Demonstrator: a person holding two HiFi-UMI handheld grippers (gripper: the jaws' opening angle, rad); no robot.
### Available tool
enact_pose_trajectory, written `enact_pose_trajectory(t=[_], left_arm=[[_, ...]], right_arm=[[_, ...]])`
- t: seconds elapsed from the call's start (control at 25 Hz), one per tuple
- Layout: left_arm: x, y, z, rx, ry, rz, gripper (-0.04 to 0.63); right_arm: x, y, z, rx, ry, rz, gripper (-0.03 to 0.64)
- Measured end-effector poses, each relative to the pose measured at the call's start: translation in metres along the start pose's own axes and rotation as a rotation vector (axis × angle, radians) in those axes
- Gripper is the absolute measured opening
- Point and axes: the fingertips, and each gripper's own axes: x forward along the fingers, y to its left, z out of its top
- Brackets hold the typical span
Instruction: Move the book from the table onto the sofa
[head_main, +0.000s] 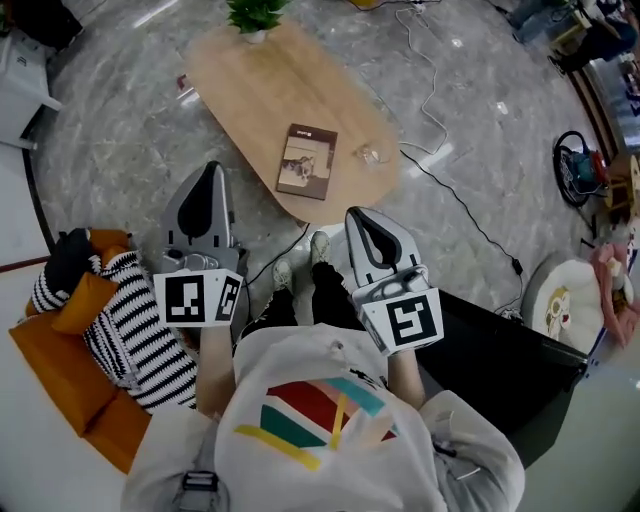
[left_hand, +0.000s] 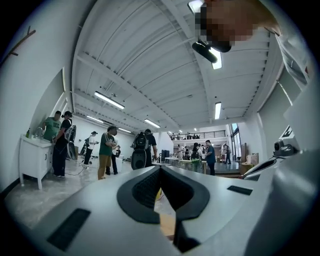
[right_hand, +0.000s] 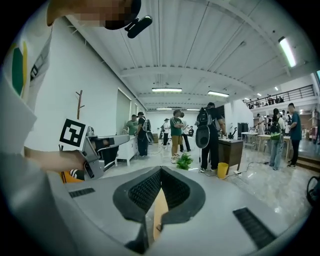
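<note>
Book (head_main: 307, 162): laid flat and cover up on the wooden worktop (head_main: 250, 80), ahead of both pairs of fingers and between their two lines, touched by neither.
Left gripper (head_main: 211, 170): fingers clenched tip to tip with nothing between them; the book is found ahead and to their right, well apart.
Right gripper (head_main: 352, 213): fingers likewise pressed together and empty; the book is found ahead and slightly to their left, nearer than to the left pair.
Weight: judged light, since a thin volume is seen.
Stiffness: probably a soft cover, so some sag is to be expected if it is held by one corner.
Surface: the dark cover may be smooth and a little slippery — a firm pinch is advised.
Where to take hold: the edge nearest the fingers, close to the worktop's rim, is judged best; as the book lies flat, that edge may first have to be slid past the rim so that one finger can be passed beneath.
Fragility: low, though pages could be creased.
Sofa side: an orange cushion (head_main: 62, 372) and a striped cushion (head_main: 135, 335) lie to the left of the left fingers.
Writing: a small pale mark near the cover's top corner — too small to be read; no brand is made out.
</note>
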Motion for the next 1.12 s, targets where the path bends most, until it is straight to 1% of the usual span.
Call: enact_pose_trajectory(t=[0.12, 0.28, 0.4, 0.52, 0.64, 0.68, 0.8, 0.84, 0.88, 0.96, 1.0, 1.04, 1.08, 1.12], left_arm=[[0.02, -0.004, -0.009, 0.029, 0.029, 0.029, 0.006], [0.051, -0.013, -0.024, 0.061, 0.047, 0.067, 0.006], [0.079, -0.019, -0.052, 0.053, 0.067, 0.069, 0.006], [0.1, -0.021, -0.095, 0.06, 0.088, 0.077, 0.006], [0.108, -0.005, -0.161, 0.054, 0.109, 0.101, 0.006], [0.111, 0.005, -0.188, 0.034, 0.118, 0.107, 0.008], [0.114, 0.025, -0.266, -0.064, 0.168, 0.149, 0.008], [0.112, 0.028, -0.288, -0.084, 0.186, 0.161, 0.008], [0.109, 0.033, -0.309, -0.086, 0.199, 0.164, 0.008], [0.104, 0.04, -0.344, -0.057, 0.21, 0.135, 0.015], [0.099, 0.041, -0.362, -0.046, 0.222, 0.105, 0.042], [0.094, 0.041, -0.381, -0.046, 0.243, 0.072, 0.084], [0.088, 0.041, -0.4, -0.055, 0.269, 0.046, 0.113], [0.082, 0.041, -0.419, -0.071, 0.296, 0.034, 0.127]], right_arm=[[0.026, -0.026, -0.009, 0.036, 0.01, 0.04, 0.011], [0.066, -0.065, -0.014, -0.017, 0.0, 0.107, 0.011], [0.098, -0.092, -0.025, -0.022, 0.013, 0.115, 0.011], [0.133, -0.109, -0.053, -0.017, 0.033, 0.138, 0.011], [0.17, -0.105, -0.112, -0.02, 0.1, 0.177, 0.011], [0.184, -0.103, -0.136, -0.025, 0.139, 0.188, 0.011], [0.214, -0.096, -0.21, -0.046, 0.284, 0.229, 0.011], [0.222, -0.093, -0.233, -0.049, 0.324, 0.241, 0.011], [0.229, -0.088, -0.255, -0.045, 0.355, 0.25, 0.011], [0.245, -0.075, -0.298, -0.014, 0.398, 0.259, 0.011], [0.251, -0.069, -0.316, 0.007, 0.414, 0.261, 0.011], [0.257, -0.065, -0.331, 0.026, 0.426, 0.262, 0.011], [0.261, -0.061, -0.345, 0.038, 0.437, 0.265, 0.011], [0.263, -0.059, -0.358, 0.04, 0.451, 0.268, 0.011]])
